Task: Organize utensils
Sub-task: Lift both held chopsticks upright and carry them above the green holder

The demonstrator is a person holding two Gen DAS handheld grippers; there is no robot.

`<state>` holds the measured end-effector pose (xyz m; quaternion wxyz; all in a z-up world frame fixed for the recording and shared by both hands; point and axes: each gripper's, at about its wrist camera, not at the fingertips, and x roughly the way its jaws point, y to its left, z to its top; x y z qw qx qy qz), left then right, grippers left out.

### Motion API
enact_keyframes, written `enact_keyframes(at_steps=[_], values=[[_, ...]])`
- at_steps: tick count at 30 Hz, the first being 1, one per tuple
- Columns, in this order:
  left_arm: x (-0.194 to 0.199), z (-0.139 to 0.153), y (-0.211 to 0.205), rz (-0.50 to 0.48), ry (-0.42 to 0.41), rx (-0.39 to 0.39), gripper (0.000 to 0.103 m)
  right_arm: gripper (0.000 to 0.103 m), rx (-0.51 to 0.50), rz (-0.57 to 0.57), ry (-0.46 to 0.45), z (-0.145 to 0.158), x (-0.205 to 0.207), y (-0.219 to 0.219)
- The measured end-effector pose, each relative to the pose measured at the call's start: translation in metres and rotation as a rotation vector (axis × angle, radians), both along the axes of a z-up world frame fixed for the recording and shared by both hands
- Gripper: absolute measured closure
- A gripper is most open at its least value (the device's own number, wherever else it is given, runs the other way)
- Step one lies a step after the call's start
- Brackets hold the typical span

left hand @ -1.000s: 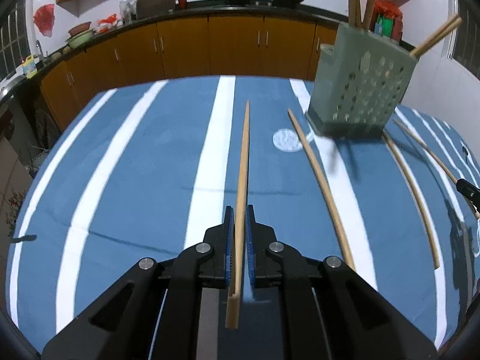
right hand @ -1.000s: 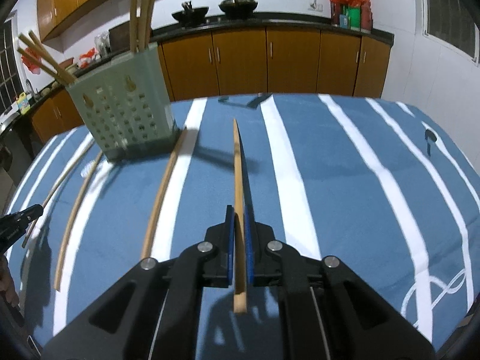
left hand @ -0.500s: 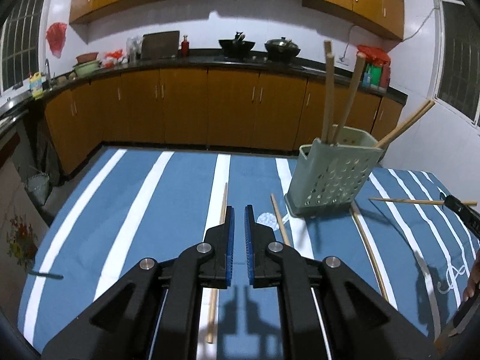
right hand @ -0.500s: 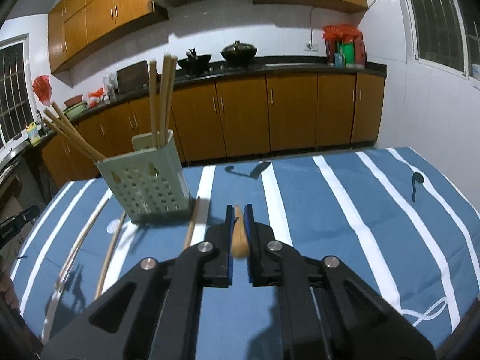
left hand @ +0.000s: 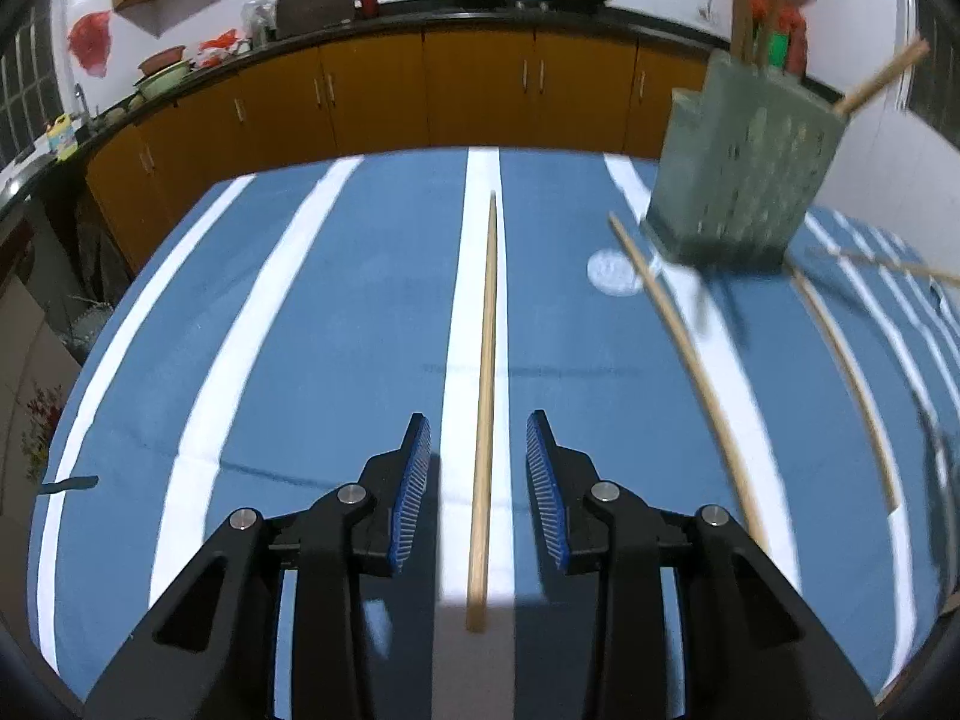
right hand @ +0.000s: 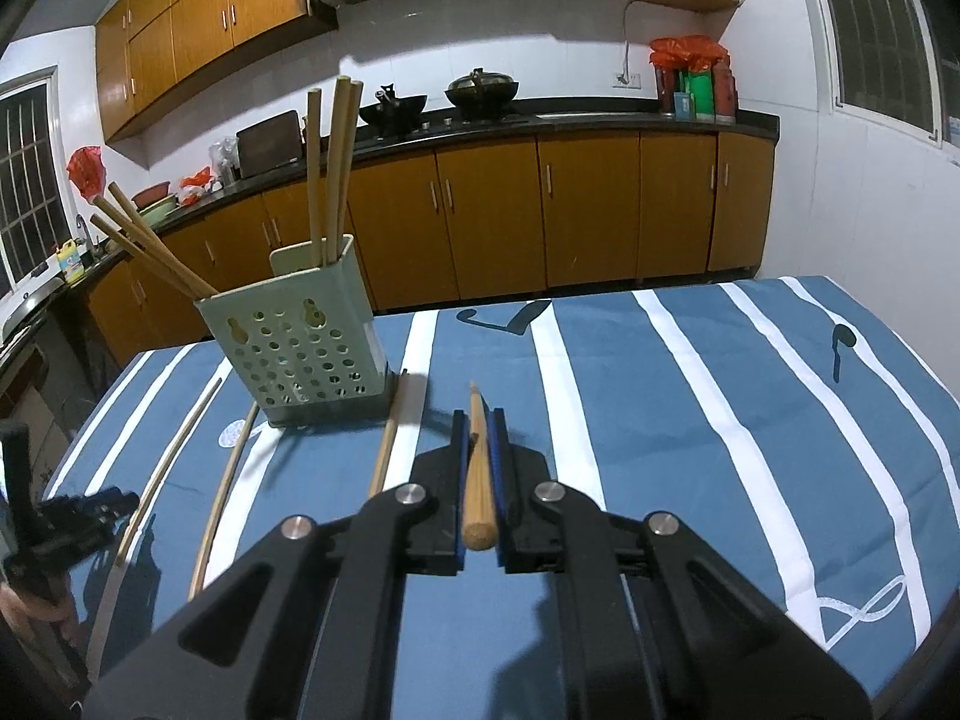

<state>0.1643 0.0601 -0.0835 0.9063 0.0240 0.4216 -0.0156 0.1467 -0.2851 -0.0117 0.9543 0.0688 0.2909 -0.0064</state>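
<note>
My left tongs have dropped back over the tabletop and have just been opening, pads clear of the chopstick lying lengthwise between them. My right tongs clamp another chopstick, aimed toward the green holder.

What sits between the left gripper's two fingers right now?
In the left wrist view, one chopstick lies on the striped cloth between the left gripper's just-opened jaws, untouched.
</note>
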Motion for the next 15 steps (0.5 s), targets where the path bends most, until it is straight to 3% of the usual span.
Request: enact_keyframes(at_steps=[5,8,11,15], values=[[-0.003,-0.01,-0.003,-0.004,0.018,0.019,0.08,0.095,0.002,0.001,0.011,-0.003,0.001,0.0],[-0.003,-0.008,-0.007,-0.01,0.017,0.036,0.096,0.095,0.009,-0.002,0.013,-0.004,0.002,-0.001],[-0.003,-0.006,-0.008,-0.011,0.017,0.044,0.096,0.095,0.009,-0.004,0.006,-0.002,0.002,-0.001],[-0.008,0.016,-0.007,-0.014,-0.045,0.021,0.096,0.095,0.008,-0.011,-0.025,0.009,-0.001,-0.005]])
